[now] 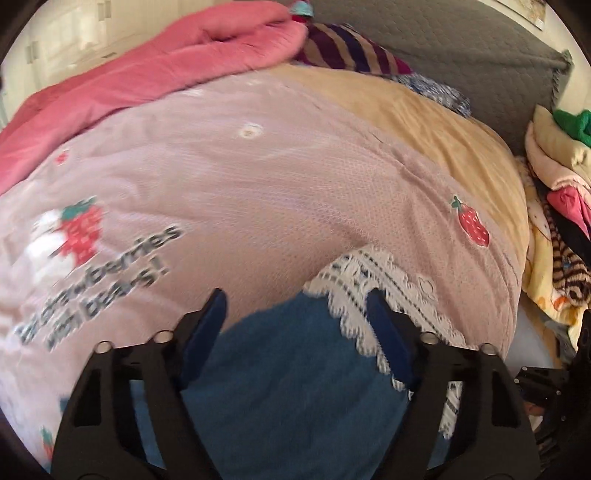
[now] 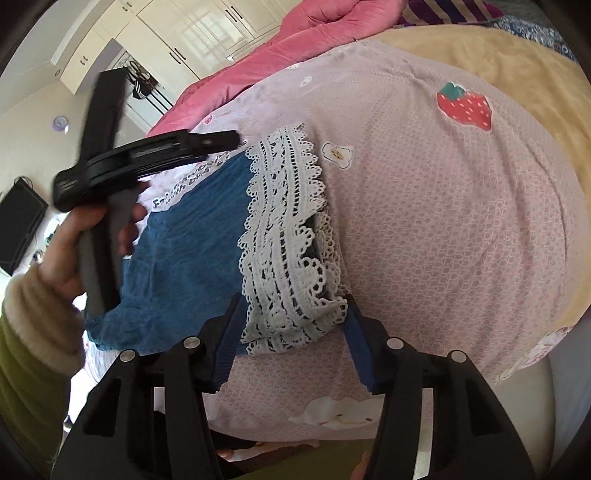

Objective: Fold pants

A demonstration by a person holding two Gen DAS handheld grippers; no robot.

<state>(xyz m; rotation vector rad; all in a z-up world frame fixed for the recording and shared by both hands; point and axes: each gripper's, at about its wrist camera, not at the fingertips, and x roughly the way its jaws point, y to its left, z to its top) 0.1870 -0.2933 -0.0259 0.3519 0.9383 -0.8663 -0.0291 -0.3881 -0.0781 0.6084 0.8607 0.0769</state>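
Cream wardrobe doors (image 2: 207,40) behind a grey quilted headboard (image 1: 461,55).

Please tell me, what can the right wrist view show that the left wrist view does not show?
Only the right wrist view shows the person's left hand holding the left hand-held gripper from outside, and the white cupboards. Only the left wrist view shows the pile of clothes and the grey headboard. Both show the blue pants with white lace hem on the pink strawberry bedcover.

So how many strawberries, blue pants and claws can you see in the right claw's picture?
Strawberries on the pink blanket: 1
Blue pants with white lace: 1
Claws: 2, right claw and left claw
Total: 4
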